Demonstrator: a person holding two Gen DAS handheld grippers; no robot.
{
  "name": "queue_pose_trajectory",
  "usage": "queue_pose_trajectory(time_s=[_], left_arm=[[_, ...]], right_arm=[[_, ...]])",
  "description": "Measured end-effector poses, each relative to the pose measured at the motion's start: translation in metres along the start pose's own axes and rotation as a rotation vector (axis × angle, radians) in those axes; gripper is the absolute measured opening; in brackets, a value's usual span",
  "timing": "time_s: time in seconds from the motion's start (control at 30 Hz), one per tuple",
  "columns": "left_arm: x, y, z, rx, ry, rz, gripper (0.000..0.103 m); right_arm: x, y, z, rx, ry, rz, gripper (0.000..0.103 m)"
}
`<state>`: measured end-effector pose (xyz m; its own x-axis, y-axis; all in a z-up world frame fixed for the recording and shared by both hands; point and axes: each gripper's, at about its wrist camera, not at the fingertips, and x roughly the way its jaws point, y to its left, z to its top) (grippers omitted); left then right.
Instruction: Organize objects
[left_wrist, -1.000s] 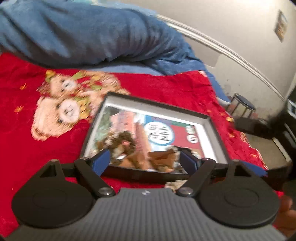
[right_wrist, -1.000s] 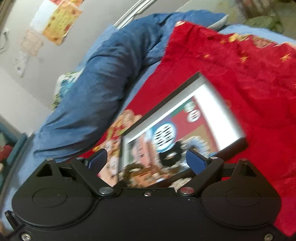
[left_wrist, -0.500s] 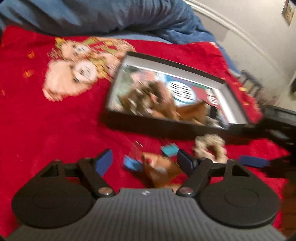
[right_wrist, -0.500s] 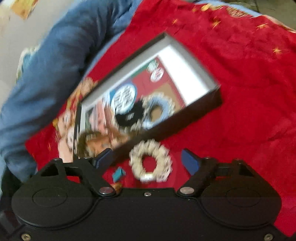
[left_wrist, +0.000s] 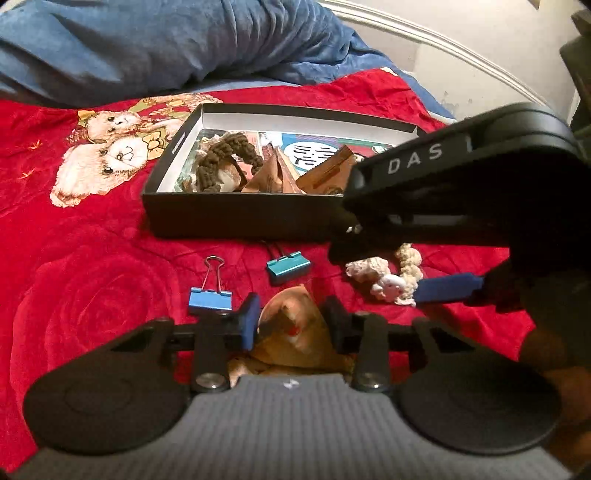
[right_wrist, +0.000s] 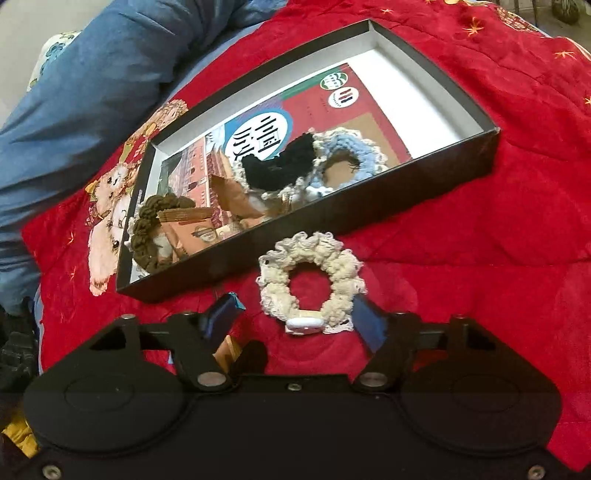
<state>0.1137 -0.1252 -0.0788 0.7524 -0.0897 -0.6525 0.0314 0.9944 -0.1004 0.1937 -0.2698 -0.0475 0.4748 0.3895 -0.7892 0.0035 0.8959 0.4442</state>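
Straddling the cream scrunchie (right_wrist: 312, 277) at 6 o'clock of the black box (right_wrist: 369, 206) on the bed, our right claw (right_wrist: 295, 325) stands wide; our left claw (left_wrist: 290, 325) narrows around a brown packet (left_wrist: 291, 332). Closing off-centre risks snagging the red blanket (right_wrist: 480, 240).

a red bear-print blanket (left_wrist: 74, 236) lies beside a blue duvet (left_wrist: 147, 40).

Left gripper (left_wrist: 291, 325) jaws narrowed onto something; right gripper (right_wrist: 295, 317) jaws wide apart.
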Motion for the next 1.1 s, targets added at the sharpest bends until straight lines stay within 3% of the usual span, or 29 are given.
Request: queue_pose_trajectory(time_s=[0.1,0.13,0.17,0.3,0.47,0.63,0.73,1.1], left_arm=[[-0.001,-0.006,-0.008,0.019,-0.025,0.026,0.042],[-0.001,-0.009,-0.011,0.032,-0.036,0.037,0.045],[-0.002,-0.009,-0.012,0.050,-0.041,0.039,0.055],[0.000,-0.013,-0.012,0.089,-0.041,0.043,0.055],[0.004,-0.008,-0.010,0.076,-0.046,0.041,0.045],[0.001,-0.012,-0.014,0.095,-0.067,0.056,0.044],[0.001,-0.010,-0.013,0.095,-0.057,0.036,0.055],[0.002,-0.007,-0.016,0.080,-0.082,0.007,0.053]], right_arm=[[0.000,-0.002,0.000,0.014,-0.005,-0.017,0.060],[0.000,0.000,-0.001,0.009,-0.006,-0.027,0.058],[0.001,0.001,-0.002,0.007,-0.009,-0.039,0.055],[0.001,0.002,-0.005,0.009,-0.022,-0.071,0.046],[0.001,0.004,-0.008,0.033,-0.047,-0.125,0.031],[-0.005,-0.010,-0.005,0.153,-0.038,-0.081,0.029],[-0.004,-0.016,-0.002,0.194,-0.027,-0.061,0.029],[-0.001,-0.022,0.003,0.261,0.026,0.045,0.028]])
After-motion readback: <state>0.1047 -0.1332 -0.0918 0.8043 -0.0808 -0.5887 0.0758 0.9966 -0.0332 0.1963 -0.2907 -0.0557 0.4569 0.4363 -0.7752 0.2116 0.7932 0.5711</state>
